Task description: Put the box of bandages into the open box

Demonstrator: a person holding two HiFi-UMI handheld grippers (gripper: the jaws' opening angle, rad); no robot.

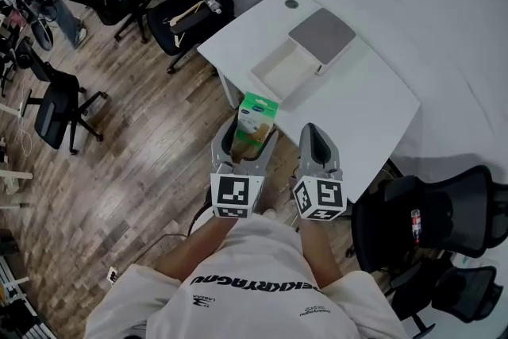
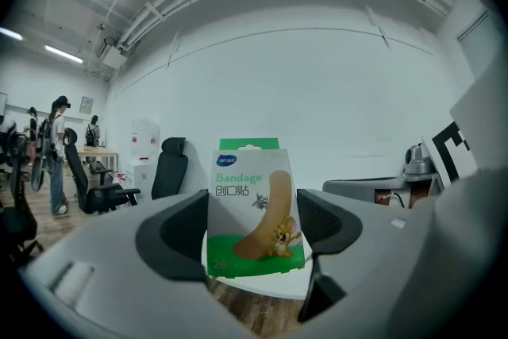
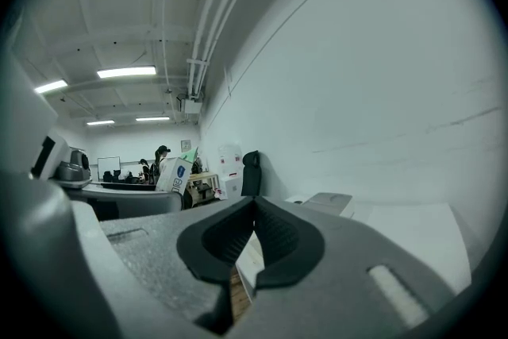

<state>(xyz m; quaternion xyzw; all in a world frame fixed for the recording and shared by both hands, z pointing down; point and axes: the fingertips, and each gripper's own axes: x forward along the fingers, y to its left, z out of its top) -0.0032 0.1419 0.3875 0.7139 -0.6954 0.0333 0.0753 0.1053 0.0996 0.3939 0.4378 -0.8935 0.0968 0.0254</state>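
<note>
Between the left gripper's (image 2: 254, 225) jaws, clamped on its sides, the bandage box (image 1: 258, 117) is held upright just short of the white table's (image 1: 373, 111) near edge; "Bandage", "创口贴" and a cut-off "26" can be read on its front. To its right, the right gripper's (image 3: 252, 240) jaws are pressed together, empty. The bandage box should be carried level over the open box (image 1: 279, 70), lowered within its walls, then released.

Bright ceiling strip lighting, soft shadows, heavy fisheye vignetting, sharp focus.
</note>
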